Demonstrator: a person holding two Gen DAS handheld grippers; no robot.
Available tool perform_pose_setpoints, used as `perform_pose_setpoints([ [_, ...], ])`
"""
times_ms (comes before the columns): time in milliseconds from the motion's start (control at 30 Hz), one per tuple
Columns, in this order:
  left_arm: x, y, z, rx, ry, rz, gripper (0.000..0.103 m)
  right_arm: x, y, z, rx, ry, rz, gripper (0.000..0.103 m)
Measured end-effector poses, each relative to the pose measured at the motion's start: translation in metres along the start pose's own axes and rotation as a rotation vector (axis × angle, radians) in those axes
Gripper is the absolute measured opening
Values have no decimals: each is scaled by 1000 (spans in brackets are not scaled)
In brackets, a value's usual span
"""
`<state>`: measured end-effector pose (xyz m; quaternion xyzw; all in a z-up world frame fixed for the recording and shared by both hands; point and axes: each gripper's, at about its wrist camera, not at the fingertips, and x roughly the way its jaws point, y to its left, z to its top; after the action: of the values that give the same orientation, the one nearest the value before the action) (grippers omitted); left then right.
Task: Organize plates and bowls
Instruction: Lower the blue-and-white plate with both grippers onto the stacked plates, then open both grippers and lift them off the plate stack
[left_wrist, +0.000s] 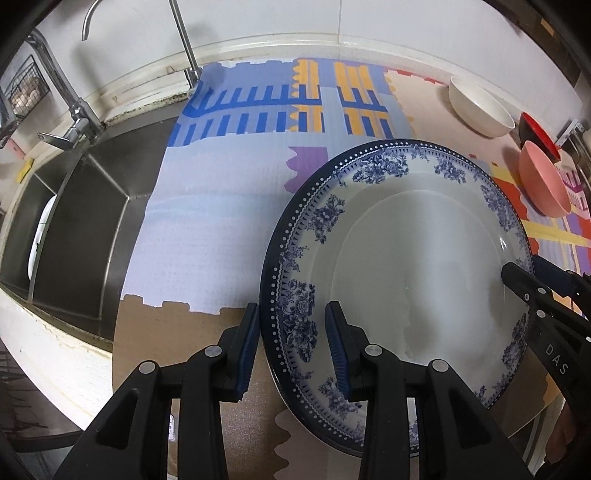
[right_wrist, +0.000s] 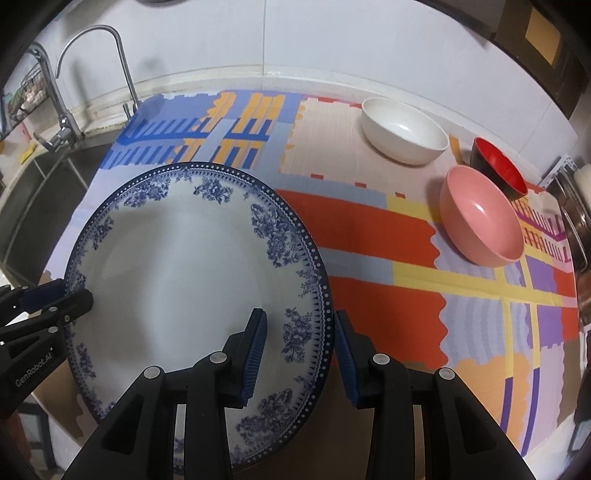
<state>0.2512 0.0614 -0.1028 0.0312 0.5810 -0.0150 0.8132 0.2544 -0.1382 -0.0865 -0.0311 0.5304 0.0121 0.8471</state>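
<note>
My left tongs (left_wrist: 291, 347) and right tongs (right_wrist: 301, 354) stood apart astride opposite rims of the empty blue-floral white porcelain plate (right_wrist: 184, 258); white (right_wrist: 404, 134), pink (right_wrist: 482, 230) and red-lined black (right_wrist: 498, 168) bowls sat empty near the bench's far right corner.

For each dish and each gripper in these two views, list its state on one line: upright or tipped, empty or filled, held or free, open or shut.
blue-patterned plate: face up, empty, rim between both grippers' fingers
white bowl: upright, empty, free
pink bowl: upright, empty, free
red-and-black bowl: upright, empty, free
left gripper: open, straddling plate rim
right gripper: open, straddling plate rim
</note>
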Motion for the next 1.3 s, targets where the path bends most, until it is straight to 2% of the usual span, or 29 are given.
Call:
perform_pose_setpoints([
  [567, 11, -1, 0, 2, 41, 13, 37, 16, 4, 0, -10, 61, 13, 40],
  [733, 12, -3, 0, 1, 40, 0, 44, 20, 1, -1, -5, 72, 32, 40],
  [900, 11, -2, 2, -9, 42, -6, 44, 23, 0, -1, -14, 87, 49, 40],
  [1033, 2, -5, 4, -1, 13, 6, 46, 17, -2, 0, -18, 64, 61, 41],
  [1100, -5, -7, 5, 0, 1, -13, 47, 12, -3, 1, -24, 47, 64, 41],
  [1300, -26, -21, 13, 18, -64, -37, 57, -7, -12, 5, -15, -4, 88, 44],
])
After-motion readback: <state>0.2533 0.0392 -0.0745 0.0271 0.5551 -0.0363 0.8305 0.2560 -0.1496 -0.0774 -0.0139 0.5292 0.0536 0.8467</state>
